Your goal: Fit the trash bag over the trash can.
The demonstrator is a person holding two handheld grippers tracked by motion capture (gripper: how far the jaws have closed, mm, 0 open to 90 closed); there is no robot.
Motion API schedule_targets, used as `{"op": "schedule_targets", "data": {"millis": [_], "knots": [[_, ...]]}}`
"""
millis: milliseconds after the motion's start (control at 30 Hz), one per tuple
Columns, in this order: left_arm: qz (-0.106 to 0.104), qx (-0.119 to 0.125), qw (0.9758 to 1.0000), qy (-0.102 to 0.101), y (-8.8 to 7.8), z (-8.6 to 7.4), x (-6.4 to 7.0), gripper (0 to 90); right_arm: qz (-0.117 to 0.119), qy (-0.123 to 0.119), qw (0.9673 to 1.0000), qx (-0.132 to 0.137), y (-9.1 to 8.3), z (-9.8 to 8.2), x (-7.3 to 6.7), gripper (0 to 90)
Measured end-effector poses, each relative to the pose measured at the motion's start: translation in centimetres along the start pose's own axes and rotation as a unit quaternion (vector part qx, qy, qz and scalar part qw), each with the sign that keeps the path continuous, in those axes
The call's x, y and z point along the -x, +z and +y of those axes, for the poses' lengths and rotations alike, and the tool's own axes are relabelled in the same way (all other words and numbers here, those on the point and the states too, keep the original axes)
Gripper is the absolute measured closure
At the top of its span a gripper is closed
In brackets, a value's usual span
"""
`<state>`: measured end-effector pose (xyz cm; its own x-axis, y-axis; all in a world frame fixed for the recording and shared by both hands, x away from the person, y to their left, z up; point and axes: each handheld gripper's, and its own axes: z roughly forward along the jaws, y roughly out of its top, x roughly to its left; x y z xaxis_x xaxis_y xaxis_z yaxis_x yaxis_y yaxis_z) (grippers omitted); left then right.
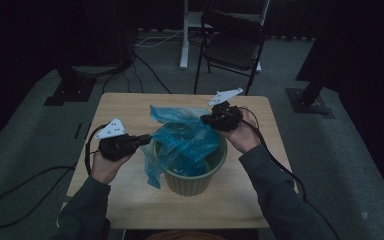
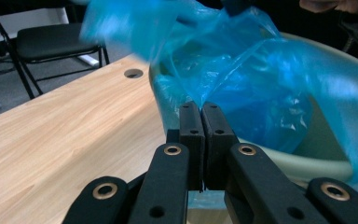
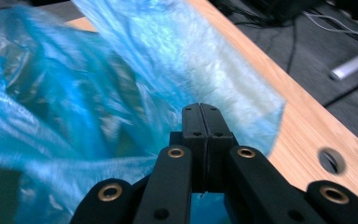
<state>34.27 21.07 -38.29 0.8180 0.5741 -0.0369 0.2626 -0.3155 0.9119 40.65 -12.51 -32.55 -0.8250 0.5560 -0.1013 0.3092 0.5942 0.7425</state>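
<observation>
The blue bag [image 1: 182, 142] sits half inside the green bin [image 1: 195, 182], not yet spread. The left gripper [image 1: 144, 139] pinches the bag's edge at the bin's left rim. The right gripper [image 1: 206, 119], jaws squeezed together, pinches it at the bin's far right rim. Next, I think, both must pull the bag open over the rim.

crumpled blue bag [image 1: 185, 140] (translucent) lining green bin [image 1: 192, 182].

One bag [image 1: 187, 140], one bin [image 1: 192, 180], one chair [image 1: 232, 42].
</observation>
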Motion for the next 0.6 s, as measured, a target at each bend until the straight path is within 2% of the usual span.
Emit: {"op": "schedule_targets", "data": {"millis": [33, 300, 400, 433, 500, 600], "knots": [[0.001, -0.001, 1.0000, 0.000, -0.1, -0.1, 0.0, 88.6, -0.014, 0.019, 0.9997, 0.000, -0.4, -0.7, 0.9, 90.0], [0.009, -0.009, 0.9998, -0.011, -0.6, -1.1, -0.4, 88.5, -0.039, 0.057, 0.9976, -0.004, -1.6, -3.0, 2.8, 90.0], [0.013, -0.006, 0.9998, -0.011, -0.8, -1.0, -0.4, 87.5, -0.035, 0.066, 0.9972, 0.000, -1.9, -3.5, 3.1, 90.0], [0.016, -0.004, 0.9998, -0.011, -0.8, -0.9, -0.4, 82.2, -0.021, 0.065, 0.9976, 0.011, -2.1, -3.8, 3.2, 90.0], [0.021, 0.003, 0.9997, -0.014, -0.9, -0.7, -0.4, 77.9, -0.008, 0.066, 0.9976, 0.020, -2.3, -3.9, 3.1, 90.0], [0.029, 0.007, 0.9994, -0.019, -0.9, -0.5, -0.6, 73.1, -0.003, 0.057, 0.9980, 0.026, -2.4, -3.7, 2.8, 90.0]]}}
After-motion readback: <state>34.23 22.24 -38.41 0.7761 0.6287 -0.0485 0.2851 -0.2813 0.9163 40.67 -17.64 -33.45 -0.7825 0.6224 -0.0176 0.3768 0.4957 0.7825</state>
